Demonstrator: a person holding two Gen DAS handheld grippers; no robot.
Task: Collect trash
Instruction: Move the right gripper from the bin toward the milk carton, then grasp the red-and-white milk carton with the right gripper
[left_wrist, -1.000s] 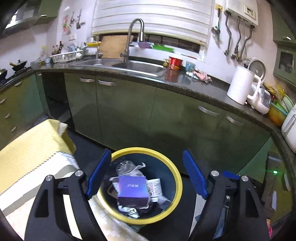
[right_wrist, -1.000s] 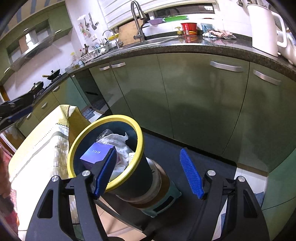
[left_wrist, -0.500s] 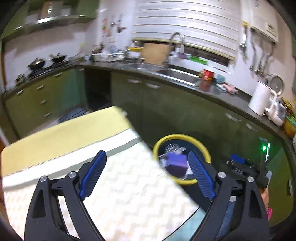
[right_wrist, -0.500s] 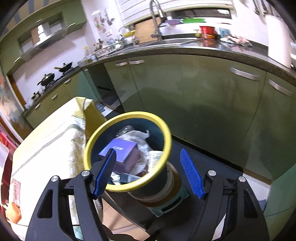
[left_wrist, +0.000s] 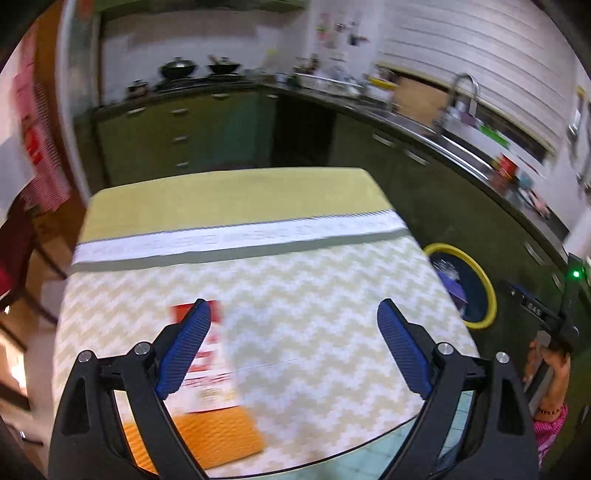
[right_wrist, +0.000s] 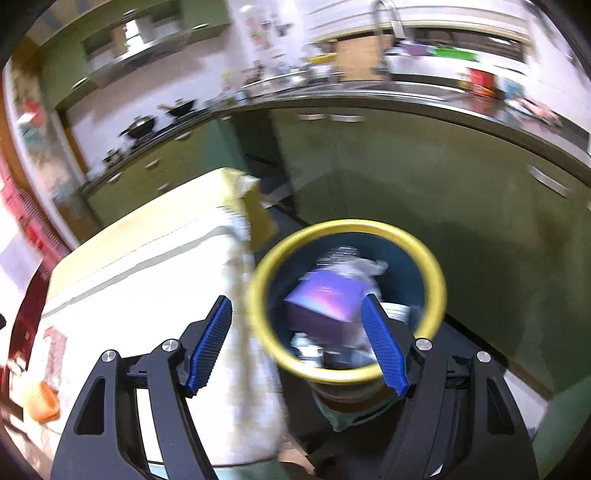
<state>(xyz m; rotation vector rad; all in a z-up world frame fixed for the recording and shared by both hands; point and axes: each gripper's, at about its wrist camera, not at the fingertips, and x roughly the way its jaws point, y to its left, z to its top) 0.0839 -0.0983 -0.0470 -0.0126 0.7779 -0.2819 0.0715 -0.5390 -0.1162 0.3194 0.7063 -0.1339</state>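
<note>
We see the table (left_wrist: 332, 295) spread below our left gripper (left_wrist: 293, 343), jaws wide and empty; the red-and-white packet (left_wrist: 214, 376) lies just beneath its left finger, long axis running away from us. Our right gripper (right_wrist: 295, 343), also wide and empty, hangs over the bin (right_wrist: 436, 280).

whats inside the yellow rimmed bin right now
In the bin, a purple box lies on top of crumpled white paper or plastic, with a pale cup-like piece beside it. Whatever lies deeper is covered, and blur hides detail.
</note>
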